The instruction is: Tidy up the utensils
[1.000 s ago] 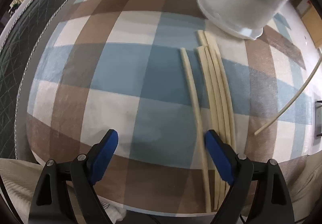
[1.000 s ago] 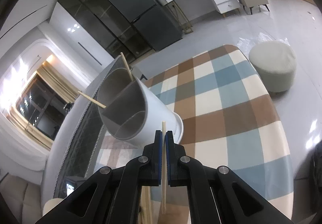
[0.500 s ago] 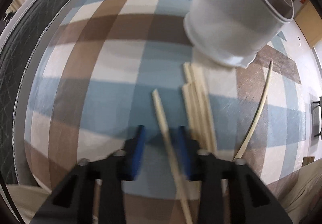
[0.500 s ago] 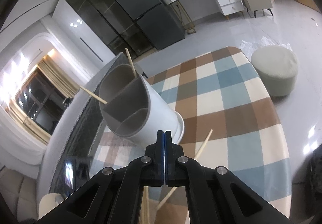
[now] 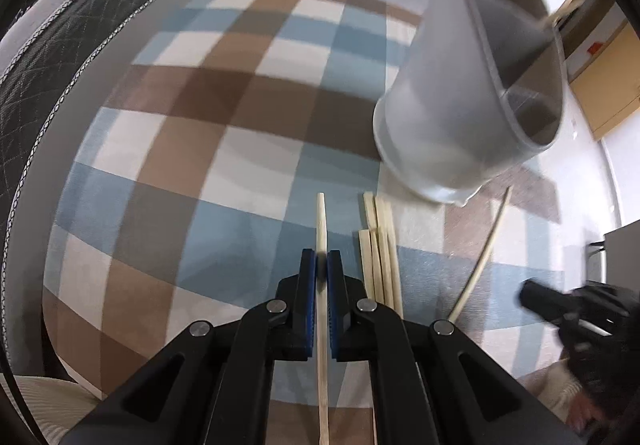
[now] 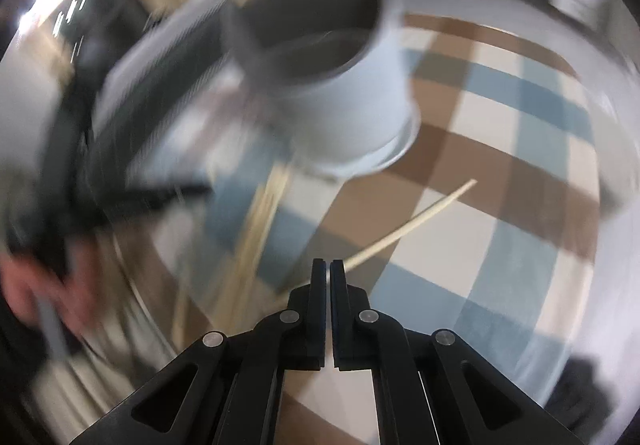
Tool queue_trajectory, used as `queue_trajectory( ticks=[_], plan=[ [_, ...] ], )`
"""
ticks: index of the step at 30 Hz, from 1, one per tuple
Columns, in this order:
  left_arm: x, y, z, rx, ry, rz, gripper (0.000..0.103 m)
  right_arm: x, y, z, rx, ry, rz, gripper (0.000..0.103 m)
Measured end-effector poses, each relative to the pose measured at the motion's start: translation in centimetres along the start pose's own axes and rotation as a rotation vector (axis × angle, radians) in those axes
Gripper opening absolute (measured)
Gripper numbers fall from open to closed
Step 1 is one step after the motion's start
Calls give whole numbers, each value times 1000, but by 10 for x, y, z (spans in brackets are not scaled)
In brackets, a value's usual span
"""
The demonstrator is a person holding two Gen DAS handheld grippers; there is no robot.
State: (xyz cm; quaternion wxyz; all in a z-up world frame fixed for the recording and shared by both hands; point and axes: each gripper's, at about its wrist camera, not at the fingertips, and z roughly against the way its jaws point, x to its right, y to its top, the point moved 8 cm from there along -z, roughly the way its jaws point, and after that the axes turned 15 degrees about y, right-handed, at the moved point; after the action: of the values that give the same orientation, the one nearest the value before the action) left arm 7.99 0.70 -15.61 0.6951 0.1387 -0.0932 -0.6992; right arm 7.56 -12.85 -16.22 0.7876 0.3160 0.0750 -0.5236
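Chopsticks are laid in a bundle on the checked cloth, just right of the left gripper, whose jaws have just been closing and are now pinched on a single chopstick — its tip pointed toward the far side. A white divided holder is seen far right, sticks standing in it. The right gripper is pressed together on nothing — one loose chopstick is left lying just beyond it.
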Motion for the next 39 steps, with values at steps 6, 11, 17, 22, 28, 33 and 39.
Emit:
queue_trajectory(
  ticks=[6,11,17,22,28,33,39],
  plan=[
    [-7,-3,17,45,-61,12,1,-27,-22,-35,-305,-33,440,18],
    [-17,-2,16,49,-80,31,1,-48,-28,-63,-460,-38,719,20],
    [-28,-2,24,48,-122,67,1,-58,-35,-91,-651,-43,913,22],
    [-28,4,26,60,-138,70,1,-66,-29,-108,-727,-10,934,20],
    [-25,9,28,68,-161,68,1,-69,-10,-120,-632,-7,810,5],
    [-20,7,35,82,-164,47,1,-63,9,-108,-406,-32,610,5],
    [-15,-1,60,122,-164,23,1,-66,33,-58,-38,8,326,5]
  ],
)
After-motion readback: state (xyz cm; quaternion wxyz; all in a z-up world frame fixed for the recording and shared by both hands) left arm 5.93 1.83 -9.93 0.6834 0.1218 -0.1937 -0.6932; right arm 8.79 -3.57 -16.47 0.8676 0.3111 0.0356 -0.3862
